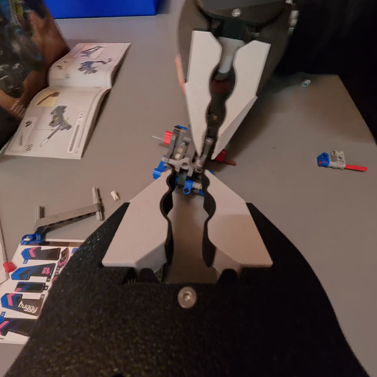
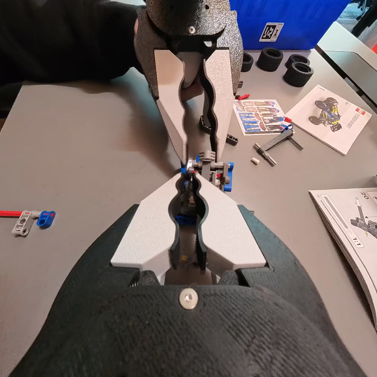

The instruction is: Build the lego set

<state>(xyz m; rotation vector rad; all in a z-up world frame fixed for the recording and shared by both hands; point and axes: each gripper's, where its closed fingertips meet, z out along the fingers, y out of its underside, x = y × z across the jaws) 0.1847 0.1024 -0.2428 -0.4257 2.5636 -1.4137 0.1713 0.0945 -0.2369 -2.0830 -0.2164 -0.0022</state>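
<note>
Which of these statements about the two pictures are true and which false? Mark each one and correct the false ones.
1. Both grippers meet at one grey and blue brick model. True.
2. The tyres are fitted on the model. False: they stand loose on the table by the blue bin.
3. A sticker sheet lies flat on the table. True.
4. The booklet is shut. False: it lies open.
5. A small grey and blue piece with a red axle lies apart from the model. True.
</note>
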